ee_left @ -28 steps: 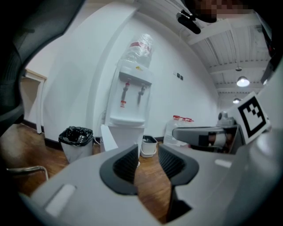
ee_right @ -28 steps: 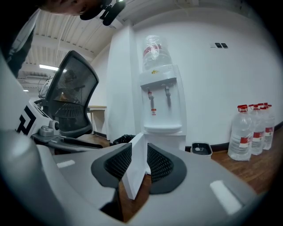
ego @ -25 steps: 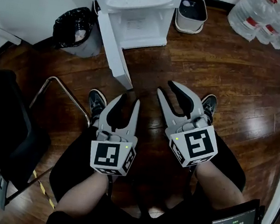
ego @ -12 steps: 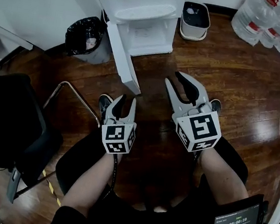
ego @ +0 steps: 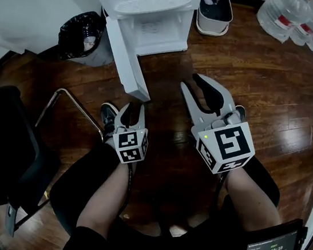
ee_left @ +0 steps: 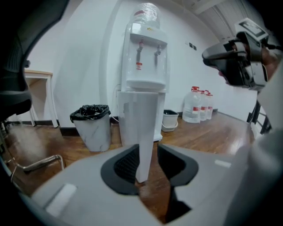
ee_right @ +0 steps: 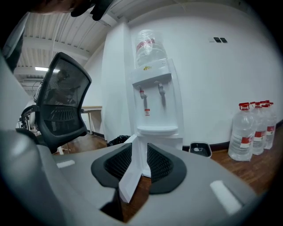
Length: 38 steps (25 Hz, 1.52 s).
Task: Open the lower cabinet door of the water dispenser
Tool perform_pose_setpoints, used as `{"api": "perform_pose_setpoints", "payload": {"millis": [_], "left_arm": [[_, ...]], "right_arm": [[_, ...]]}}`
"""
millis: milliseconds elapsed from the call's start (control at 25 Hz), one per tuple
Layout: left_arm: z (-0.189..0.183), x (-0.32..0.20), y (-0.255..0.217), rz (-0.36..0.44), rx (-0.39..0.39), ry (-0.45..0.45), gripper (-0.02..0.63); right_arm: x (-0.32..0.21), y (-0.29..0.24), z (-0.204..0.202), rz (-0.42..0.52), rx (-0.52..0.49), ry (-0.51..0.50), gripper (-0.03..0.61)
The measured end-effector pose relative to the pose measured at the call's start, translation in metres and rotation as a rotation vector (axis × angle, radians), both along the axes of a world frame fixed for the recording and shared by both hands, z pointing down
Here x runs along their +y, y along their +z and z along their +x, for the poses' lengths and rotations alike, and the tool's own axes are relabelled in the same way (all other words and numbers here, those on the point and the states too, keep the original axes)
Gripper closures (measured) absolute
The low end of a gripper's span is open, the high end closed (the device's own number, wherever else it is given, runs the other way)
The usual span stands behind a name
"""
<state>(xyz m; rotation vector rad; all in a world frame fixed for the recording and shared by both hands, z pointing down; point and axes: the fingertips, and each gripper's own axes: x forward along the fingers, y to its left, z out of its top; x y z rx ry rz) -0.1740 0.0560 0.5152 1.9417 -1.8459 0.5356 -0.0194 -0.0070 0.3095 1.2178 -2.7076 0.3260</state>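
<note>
Cabinet door (ego: 127, 54) free edge sits just ahead of left tool (ego: 131, 110), nearer than right tool (ego: 191, 86). Both spread, empty (door already ajar).

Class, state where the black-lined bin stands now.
Head view, upper left: the bin stands on the wooden floor, just left of the water dispenser and its swung-open lower door.

I brought my left gripper (ego: 132, 108) down low, nearer the free edge of the open lower cabinet door (ego: 125, 56); my right gripper (ego: 191, 83) edged forward beside that door.
</note>
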Motion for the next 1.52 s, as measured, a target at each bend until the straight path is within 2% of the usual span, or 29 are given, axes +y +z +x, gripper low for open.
{"api": "perform_pose_setpoints", "payload": {"millis": [200,320,680,920,1520], "left_arm": [[0.002,-0.012,0.008,-0.021,0.023,-0.015,0.465],[0.001,-0.008,0.012,-0.035,0.023,0.006,0.465],[0.001,-0.023,0.023,-0.022,0.003,0.040,0.465],[0.030,-0.038,0.029,-0.052,0.031,0.099,0.474],[0.085,-0.080,0.039,-0.038,0.004,0.258,0.482]], "right_arm": [[-0.007,0.002,-0.003,-0.002,-0.001,-0.020,0.471],[-0.006,-0.003,-0.007,0.000,0.002,-0.024,0.476],[-0.020,-0.011,-0.012,-0.019,-0.013,-0.042,0.485],[-0.039,-0.005,-0.016,-0.043,-0.003,-0.067,0.492],[-0.094,-0.004,-0.006,-0.065,0.000,-0.045,0.495]]}}
